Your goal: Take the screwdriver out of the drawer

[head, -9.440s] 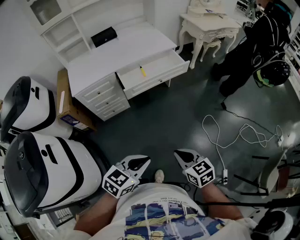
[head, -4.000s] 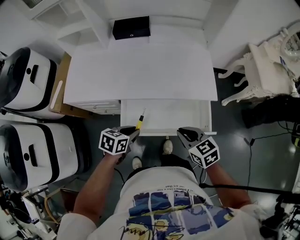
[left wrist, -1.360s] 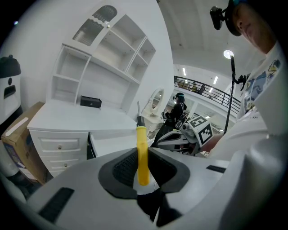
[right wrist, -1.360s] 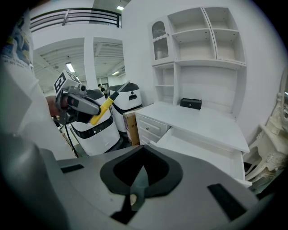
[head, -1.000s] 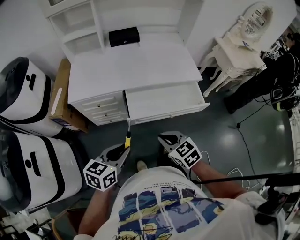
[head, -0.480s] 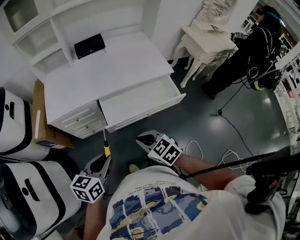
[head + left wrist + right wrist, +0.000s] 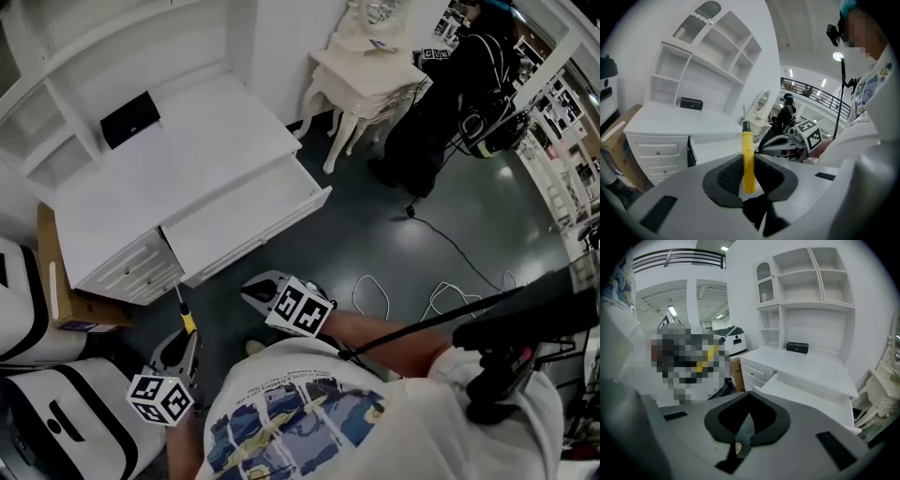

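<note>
Yellow-handled screwdriver (image 7: 748,161) out of the drawer (image 7: 234,220), pinched by its handle in the jaws of the left gripper (image 7: 183,342), metal shaft sticking up past the jaw tips toward the bench (image 7: 159,178). Held low over the dark floor (image 7: 375,234), in front of the bench and clear of the drawer's front. Drawer standing open, white inside. Right gripper (image 7: 253,289) near the left one, jaws clenched together with nothing between them, also aimed toward the drawer. Black box (image 7: 129,119) at the back of the bench, under the white shelves (image 7: 56,84). Cardboard box (image 7: 56,291) on the floor against the bench's left end. Small carved white table (image 7: 370,75) to the right of the bench, with a person in dark clothes (image 7: 441,94) beside it and pale cables (image 7: 441,300) looping on the floor nearer by.
</note>
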The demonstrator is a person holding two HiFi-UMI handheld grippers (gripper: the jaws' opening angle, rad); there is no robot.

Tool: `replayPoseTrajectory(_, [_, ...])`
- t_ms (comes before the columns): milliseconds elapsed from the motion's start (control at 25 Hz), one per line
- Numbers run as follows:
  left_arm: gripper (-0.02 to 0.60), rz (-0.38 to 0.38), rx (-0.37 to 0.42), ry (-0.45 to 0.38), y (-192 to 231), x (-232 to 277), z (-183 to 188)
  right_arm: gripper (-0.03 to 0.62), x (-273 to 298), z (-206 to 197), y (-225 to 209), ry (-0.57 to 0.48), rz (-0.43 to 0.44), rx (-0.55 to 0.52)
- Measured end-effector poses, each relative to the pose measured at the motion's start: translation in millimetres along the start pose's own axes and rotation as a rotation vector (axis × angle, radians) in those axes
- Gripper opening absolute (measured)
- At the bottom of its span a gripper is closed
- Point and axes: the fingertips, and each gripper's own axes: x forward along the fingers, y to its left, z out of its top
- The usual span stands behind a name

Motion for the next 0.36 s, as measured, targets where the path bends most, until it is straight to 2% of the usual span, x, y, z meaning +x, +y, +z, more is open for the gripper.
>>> replayPoseTrajectory(120, [0.078, -0.003, -0.008, 0.009, -6.7, 11.5, 13.8, 0.025, -9.3, 5.2, -14.8, 0.007, 0.004, 0.008])
replayPoseTrajectory(360, [0.078, 0.019, 0.004, 0.035, -47.2, 50.8, 36.1, 0.025, -48.0, -4.2, -55.8, -0.013, 0.030, 0.024])
